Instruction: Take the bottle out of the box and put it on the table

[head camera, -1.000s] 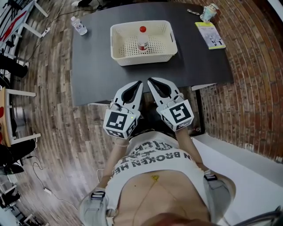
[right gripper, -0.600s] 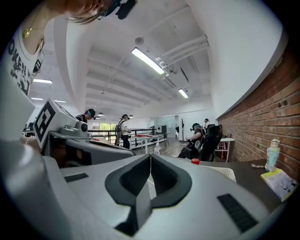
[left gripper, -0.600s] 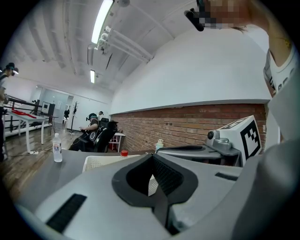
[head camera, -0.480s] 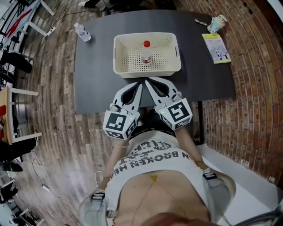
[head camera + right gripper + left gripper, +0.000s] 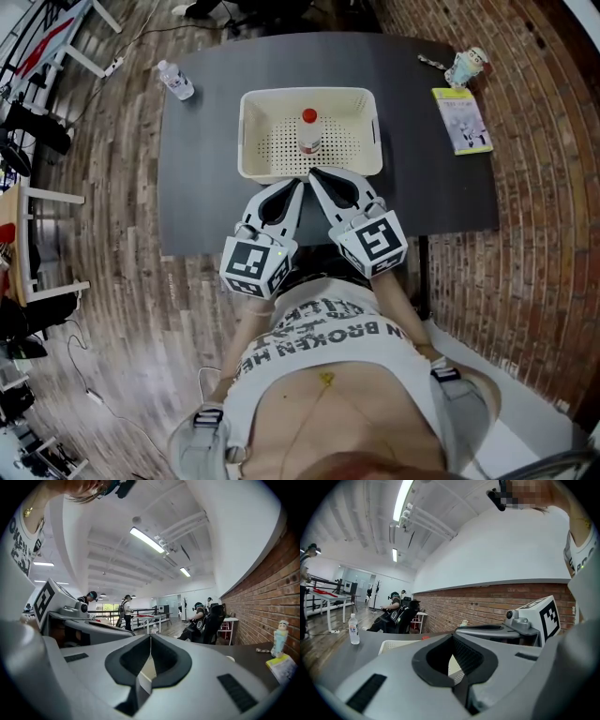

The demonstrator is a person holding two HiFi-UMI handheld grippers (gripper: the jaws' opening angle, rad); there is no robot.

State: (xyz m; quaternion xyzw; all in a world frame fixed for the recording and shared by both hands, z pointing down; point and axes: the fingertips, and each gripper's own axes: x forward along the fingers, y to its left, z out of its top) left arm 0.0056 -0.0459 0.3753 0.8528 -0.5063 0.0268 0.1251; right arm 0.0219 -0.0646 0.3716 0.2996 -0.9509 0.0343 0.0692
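Note:
A clear bottle with a red cap (image 5: 308, 131) stands upright in the cream perforated box (image 5: 255, 141) on the dark table (image 5: 197, 178). My left gripper (image 5: 299, 184) and right gripper (image 5: 314, 175) are side by side over the table's near edge, with their tips just short of the box's near wall. Both are shut with nothing between the jaws. In the left gripper view the left gripper (image 5: 451, 637) shows closed jaws, with the box (image 5: 393, 645) and the red cap (image 5: 425, 638) beyond them. The right gripper (image 5: 150, 637) is closed too.
A second water bottle (image 5: 175, 81) stands at the table's far left corner. A booklet (image 5: 462, 120) and a small figurine (image 5: 468, 67) lie at the far right. A brick wall runs along the right, and white desks (image 5: 37, 234) stand on the wooden floor at the left.
Both grippers have moved forward together over the table's near edge, and their tips now almost reach the box. Their jaws stayed shut.

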